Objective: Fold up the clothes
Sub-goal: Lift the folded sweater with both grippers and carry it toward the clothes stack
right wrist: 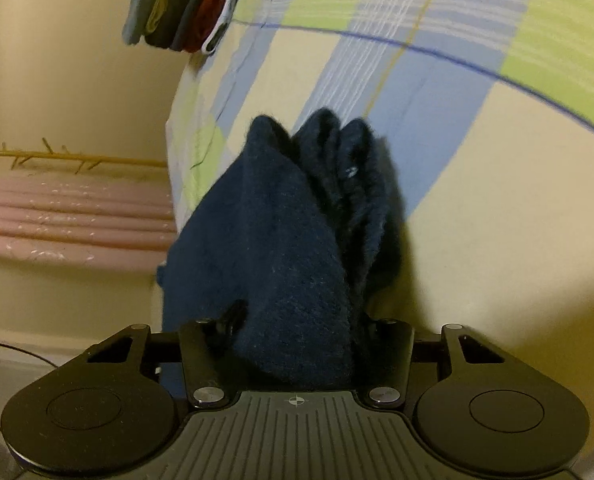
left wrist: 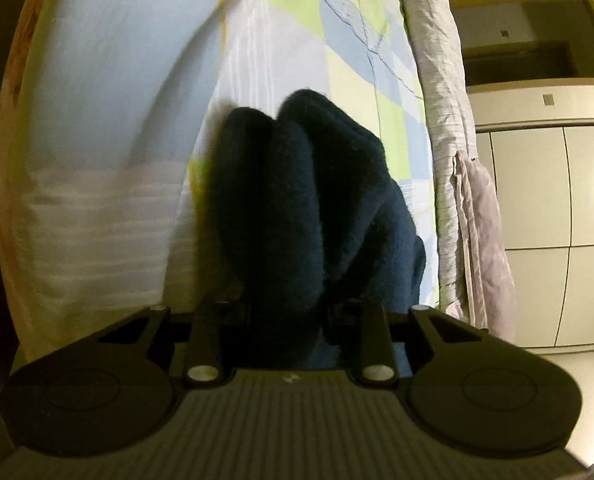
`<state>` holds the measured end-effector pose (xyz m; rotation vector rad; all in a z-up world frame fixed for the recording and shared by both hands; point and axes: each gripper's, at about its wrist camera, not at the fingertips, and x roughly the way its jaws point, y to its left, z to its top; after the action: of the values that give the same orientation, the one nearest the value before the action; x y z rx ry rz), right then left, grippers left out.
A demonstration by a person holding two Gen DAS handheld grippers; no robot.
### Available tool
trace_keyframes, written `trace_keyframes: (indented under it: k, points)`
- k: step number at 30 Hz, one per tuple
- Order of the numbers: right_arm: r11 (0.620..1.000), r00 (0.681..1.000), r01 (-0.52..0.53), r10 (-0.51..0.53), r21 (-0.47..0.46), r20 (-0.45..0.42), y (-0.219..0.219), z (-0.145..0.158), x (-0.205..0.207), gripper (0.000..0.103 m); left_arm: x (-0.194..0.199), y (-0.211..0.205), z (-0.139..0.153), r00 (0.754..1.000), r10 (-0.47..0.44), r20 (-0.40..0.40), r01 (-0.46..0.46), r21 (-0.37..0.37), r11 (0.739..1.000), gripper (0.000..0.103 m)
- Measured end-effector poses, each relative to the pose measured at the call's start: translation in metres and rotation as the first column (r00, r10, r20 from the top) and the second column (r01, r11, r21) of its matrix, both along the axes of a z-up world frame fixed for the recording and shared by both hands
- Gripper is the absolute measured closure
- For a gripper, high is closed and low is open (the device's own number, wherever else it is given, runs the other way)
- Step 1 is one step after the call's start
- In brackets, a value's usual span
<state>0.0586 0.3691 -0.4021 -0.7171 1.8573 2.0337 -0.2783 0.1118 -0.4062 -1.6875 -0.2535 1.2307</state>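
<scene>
A dark blue fleecy garment (left wrist: 297, 200) is bunched in thick folds between the fingers of my left gripper (left wrist: 293, 168), which is shut on it. The cloth hides the fingers themselves. In the right wrist view the same dark blue garment (right wrist: 289, 240) rises in folds out of my right gripper (right wrist: 297, 184), also shut on it, with one flap hanging over the left finger. The garment is held just above the checked bed sheet (right wrist: 477, 168) and throws a shadow on it.
The checked sheet (left wrist: 349, 40) of green, blue and cream covers the bed. A pile of folded clothes (right wrist: 185, 12) lies at the far corner. A grey quilt (left wrist: 437, 100) runs along the bed's edge, with white wardrobe doors (left wrist: 537, 200) beyond. A pink mat (right wrist: 69, 220) lies beside the bed.
</scene>
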Motion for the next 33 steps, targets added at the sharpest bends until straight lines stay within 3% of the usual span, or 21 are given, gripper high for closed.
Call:
trace_keyframes:
  k: [2, 4, 5, 9, 18, 24, 27, 33]
  points:
    - [0.999, 0.999, 0.03, -0.03, -0.017, -0.019, -0.002, -0.005, 0.004, 0.04, -0.001, 0.003, -0.006, 1.0, 0.003, 0.023, -0.003, -0.011, 1.0, 0.072]
    - [0.999, 0.999, 0.039, -0.039, -0.011, -0.019, -0.004, -0.005, 0.001, 0.041, -0.001, 0.008, -0.005, 0.999, -0.029, 0.012, 0.029, 0.005, 1.0, 0.079]
    - [0.999, 0.999, 0.043, -0.043, -0.008, -0.016, -0.006, -0.003, -0.001, 0.053, -0.002, 0.009, -0.004, 0.999, -0.041, 0.007, 0.041, 0.011, 0.999, 0.08]
    - [0.996, 0.996, 0.085, -0.085, 0.011, 0.004, -0.014, 0.015, -0.001, 0.063, -0.011, 0.006, 0.004, 0.998, -0.06, 0.034, 0.06, 0.016, 0.998, 0.084]
    - [0.96, 0.963, 0.267, -0.269, -0.083, -0.021, -0.067, 0.055, -0.015, 0.065, -0.064, 0.008, 0.052, 0.995, -0.102, -0.003, 0.102, 0.066, 0.993, 0.085]
    - [0.91, 0.914, 0.396, -0.403, -0.124, -0.038, -0.1, 0.091, -0.054, 0.065, -0.127, 0.017, 0.09, 0.988, -0.155, -0.002, 0.155, 0.098, 0.983, 0.085]
    - [0.884, 0.886, 0.454, -0.461, -0.115, -0.051, -0.11, 0.118, -0.091, 0.065, -0.168, 0.033, 0.111, 0.981, -0.192, 0.005, 0.19, 0.122, 0.974, 0.085]
    - [0.842, 0.834, 0.533, -0.54, -0.091, -0.112, -0.122, 0.17, -0.18, 0.065, -0.273, 0.061, 0.174, 0.965, -0.255, -0.055, 0.261, 0.203, 0.944, 0.085]
